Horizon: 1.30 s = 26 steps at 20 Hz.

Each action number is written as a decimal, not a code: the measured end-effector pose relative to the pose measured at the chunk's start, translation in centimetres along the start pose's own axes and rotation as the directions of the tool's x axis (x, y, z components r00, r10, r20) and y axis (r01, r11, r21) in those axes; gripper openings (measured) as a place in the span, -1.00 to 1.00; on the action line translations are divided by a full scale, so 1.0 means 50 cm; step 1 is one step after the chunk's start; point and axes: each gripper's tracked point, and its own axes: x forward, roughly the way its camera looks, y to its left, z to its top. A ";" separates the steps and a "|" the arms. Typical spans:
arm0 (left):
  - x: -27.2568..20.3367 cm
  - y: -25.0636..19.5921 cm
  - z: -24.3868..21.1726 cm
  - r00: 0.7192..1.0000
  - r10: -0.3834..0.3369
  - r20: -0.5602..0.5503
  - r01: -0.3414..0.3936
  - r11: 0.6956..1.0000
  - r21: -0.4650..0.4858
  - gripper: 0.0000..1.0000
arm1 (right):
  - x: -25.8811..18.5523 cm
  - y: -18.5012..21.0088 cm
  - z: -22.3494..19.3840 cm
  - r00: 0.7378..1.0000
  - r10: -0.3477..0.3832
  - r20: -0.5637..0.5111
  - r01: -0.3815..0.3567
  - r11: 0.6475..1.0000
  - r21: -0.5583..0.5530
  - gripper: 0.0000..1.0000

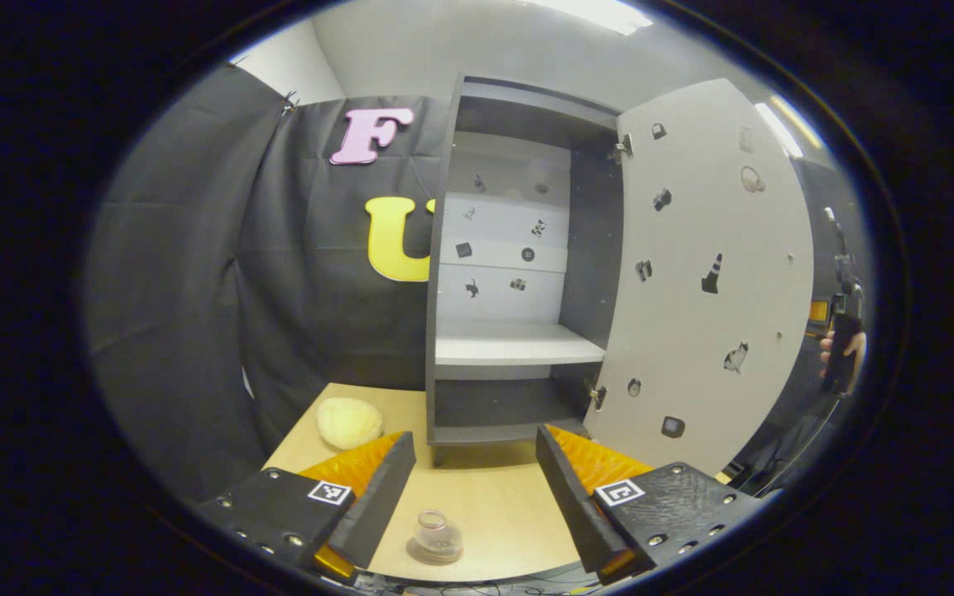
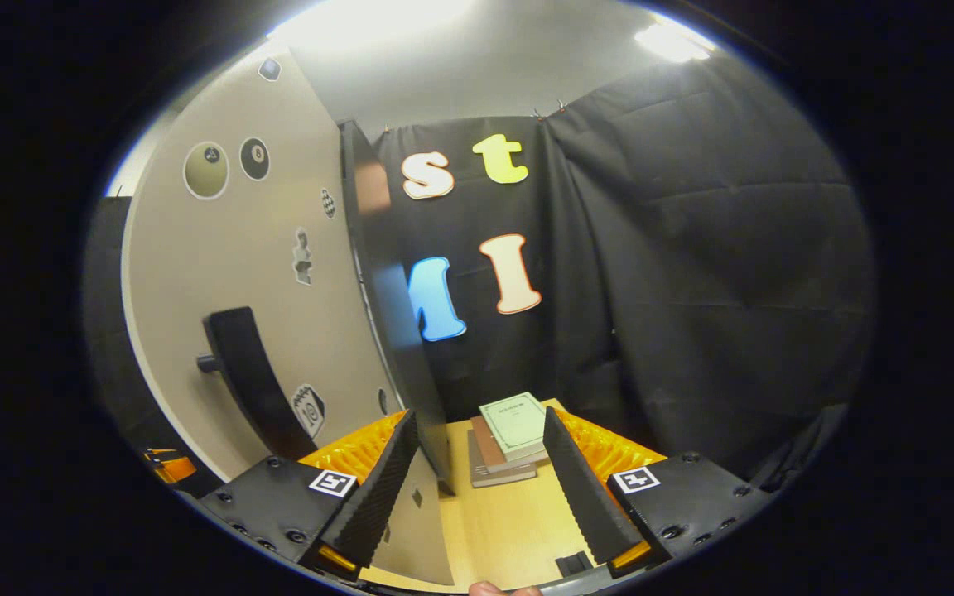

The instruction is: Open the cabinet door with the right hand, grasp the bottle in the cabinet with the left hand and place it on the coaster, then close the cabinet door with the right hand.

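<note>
Wooden table [image 1: 493, 505] is carrying, from left to right, a fluffy cream ball [image 1: 349, 421], the clear bottle [image 1: 437, 535] sitting on its dark coaster [image 1: 423, 555], and the grey cabinet [image 1: 518, 265] with its door [image 1: 705, 273] hanging wide open. Both the left gripper [image 1: 475, 484] and the right gripper [image 2: 481, 480] are gaping wide, holding nothing. Books [image 2: 510, 434] are lying past the door's edge.

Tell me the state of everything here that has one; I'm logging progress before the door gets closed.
cabinet door: swung wide open.
cabinet: open, visible shelves bare.
bottle: out of the cabinet, upright on the coaster, ungripped.
left tool: open, holding nothing.
right tool: open, holding nothing, near the door's edge.
door handle: ungripped.
books: stacked, closed, on the table.
</note>
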 end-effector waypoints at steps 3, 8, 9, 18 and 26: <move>-0.050 -0.020 0.019 0.998 0.065 0.013 -0.065 0.997 0.040 0.77 | -0.015 0.021 0.004 0.996 0.091 -0.022 -0.091 0.996 0.007 0.93; -0.086 -0.026 0.003 0.990 0.144 -0.003 -0.144 0.990 -0.004 0.77 | -0.033 0.048 0.024 0.995 0.094 0.028 -0.092 0.994 -0.061 0.93; -0.086 -0.023 0.002 0.990 0.144 -0.002 -0.144 0.989 -0.030 0.77 | -0.038 0.054 0.032 0.995 0.086 0.050 -0.080 0.991 -0.110 0.92; -0.033 0.092 -0.030 0.995 0.098 -0.019 -0.099 0.994 -0.035 0.77 | -0.048 0.225 -0.010 0.997 0.061 0.056 -0.050 0.982 -0.182 0.92; 0.003 0.232 -0.037 0.998 0.067 -0.022 -0.068 0.996 -0.055 0.82 | -0.011 0.379 -0.052 0.999 0.019 0.044 -0.008 0.973 -0.232 0.93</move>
